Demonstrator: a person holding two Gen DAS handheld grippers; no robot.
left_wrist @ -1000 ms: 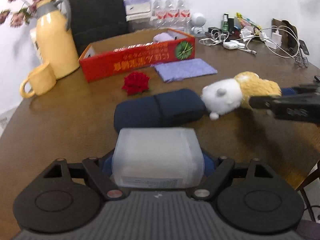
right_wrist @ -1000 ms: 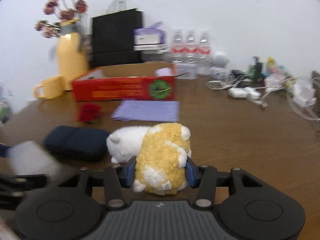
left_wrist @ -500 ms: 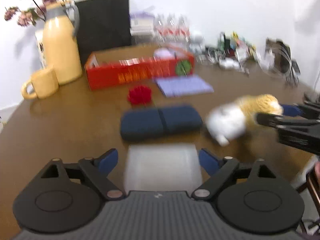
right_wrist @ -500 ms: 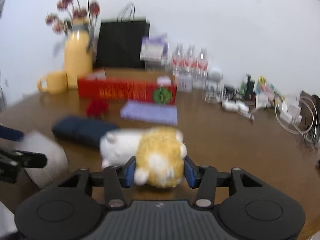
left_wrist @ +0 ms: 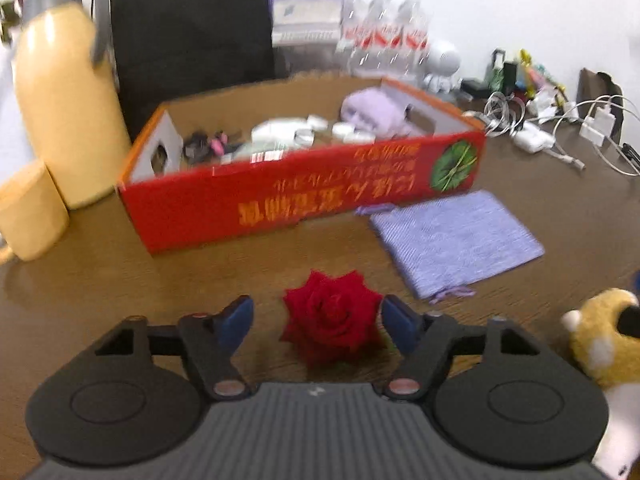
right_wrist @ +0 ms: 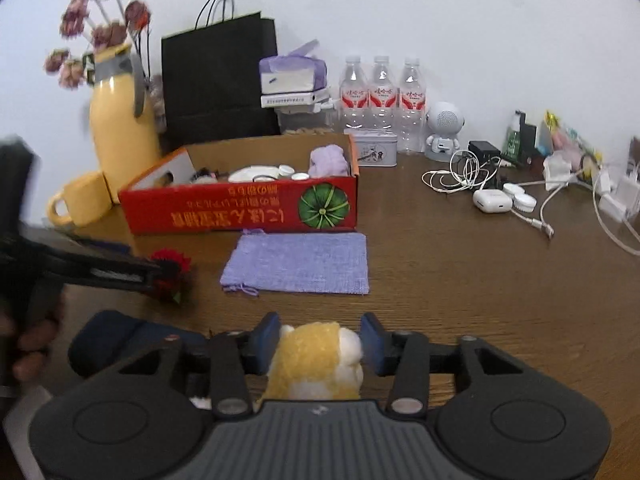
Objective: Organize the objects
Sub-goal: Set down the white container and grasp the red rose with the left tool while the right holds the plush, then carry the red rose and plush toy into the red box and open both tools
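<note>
- Rose (left_wrist: 332, 316), red and soft-petalled, lies on the brown table (left_wrist: 540, 184) between the blue pads of the left gripper (left_wrist: 316, 320); the jaws are closing, yet a gap is seen on each side, so nothing is pinched.
- Red box (left_wrist: 304, 196) stands just beyond the flower, its top open and small items already inside; it is judged to be the place where loose things are gathered.
- For a clean pick, the pads should be centred on the bloom and brought in gently, since petals crush easily; a light hold is judged enough.
- Once held, the flower should be lifted clear of the near wall of the box before it is carried over.
- Plush toy (right_wrist: 316, 360) sits between the pads of the right gripper (right_wrist: 320, 342), whose jaws are opening; the left pad appears to touch the fur and the right stands just off it, so the toy is judged released or nearly so.
- Purple pouch (right_wrist: 300, 262) lies flat beside the flower and should not be dragged along.
- Left-wrist view is blurred, so exact pad contact cannot be confirmed.
</note>
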